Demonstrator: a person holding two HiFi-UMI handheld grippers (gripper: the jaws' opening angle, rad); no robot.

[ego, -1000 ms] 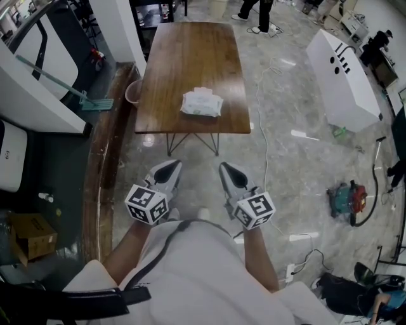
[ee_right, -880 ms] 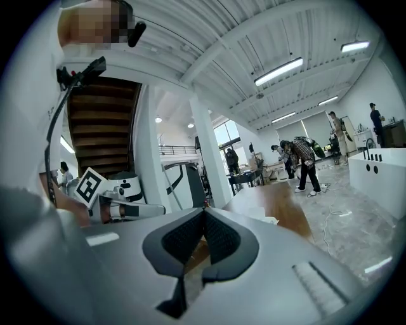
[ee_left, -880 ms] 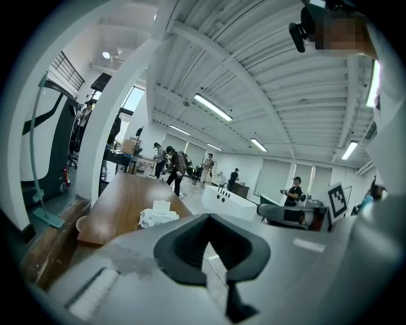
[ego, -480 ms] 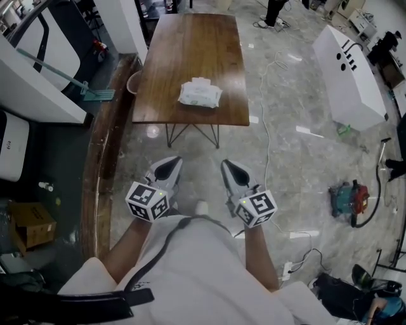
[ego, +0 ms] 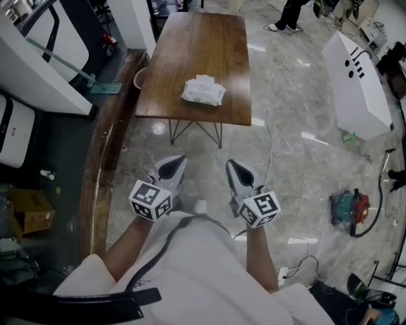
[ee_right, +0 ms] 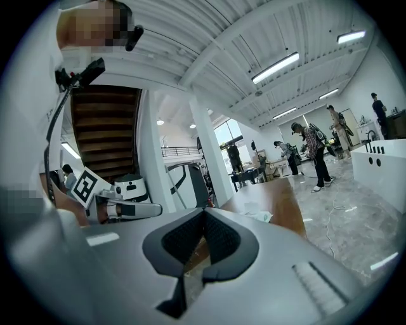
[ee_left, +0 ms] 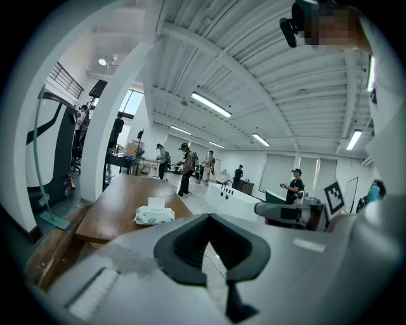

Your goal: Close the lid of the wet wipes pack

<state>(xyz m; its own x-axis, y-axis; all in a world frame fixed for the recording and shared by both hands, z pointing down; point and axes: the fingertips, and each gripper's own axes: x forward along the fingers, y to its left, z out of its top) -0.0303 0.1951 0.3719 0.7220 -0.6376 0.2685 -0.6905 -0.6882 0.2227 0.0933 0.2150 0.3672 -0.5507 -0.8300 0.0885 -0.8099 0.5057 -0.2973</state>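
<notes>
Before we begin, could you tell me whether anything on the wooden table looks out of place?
Only the wet wipes pack near the closer end of the table: its lid stands flipped up, leaving the pack open. Nothing looks spilled or damaged.

Head view drifts: the surface point(ego: 190, 57) and wet wipes pack point(ego: 203, 91) now sit a bit higher in frame, and the white cabinet point(ego: 356, 82) slides right. Left gripper point(ego: 172, 162) and right gripper point(ego: 233, 166) nudge right too. The bystander's legs point(ego: 288, 16) past the far end move from centre to right.
</notes>
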